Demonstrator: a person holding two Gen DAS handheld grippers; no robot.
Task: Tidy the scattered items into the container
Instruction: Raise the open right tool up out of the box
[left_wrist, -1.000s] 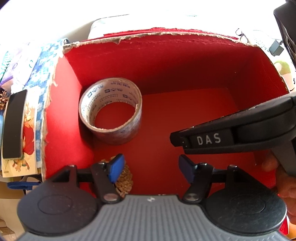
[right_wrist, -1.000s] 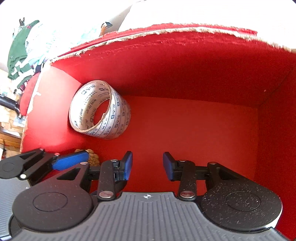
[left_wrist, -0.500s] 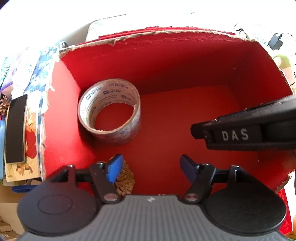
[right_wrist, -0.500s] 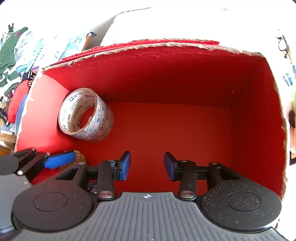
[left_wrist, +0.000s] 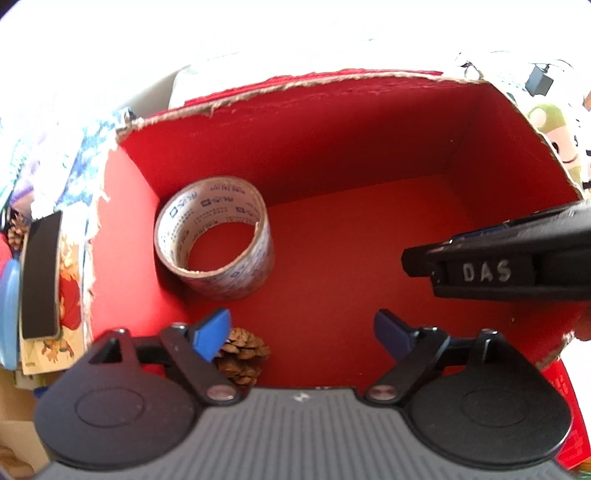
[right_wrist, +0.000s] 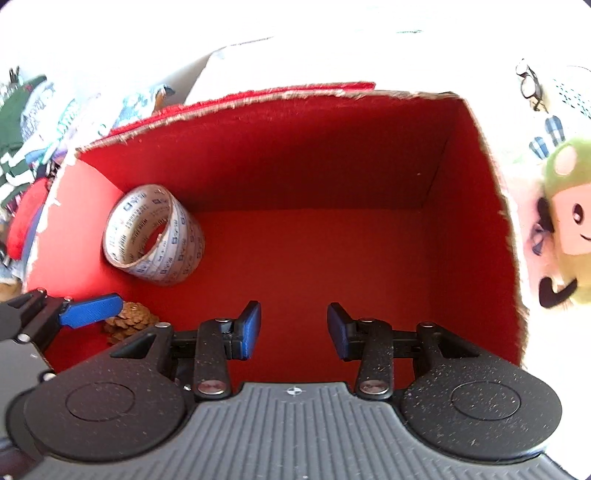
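A red cardboard box with torn rims fills both views. A roll of printed packing tape leans against its left wall. A brown pine cone lies on the box floor near the left front corner. My left gripper hangs open above the box, and the pine cone lies below its left fingertip. My right gripper is open over the middle of the box with nothing between its fingers. The right gripper's black body marked DAS shows at the right of the left wrist view.
Outside the box on the left lie a black flat object on printed paper, another pine cone and piled fabrics. A green plush toy sits right of the box, glasses behind it.
Both grippers have drawn back and up from the box, so more of its rim and surroundings shows. The tape roll and pine cone have stayed in place.
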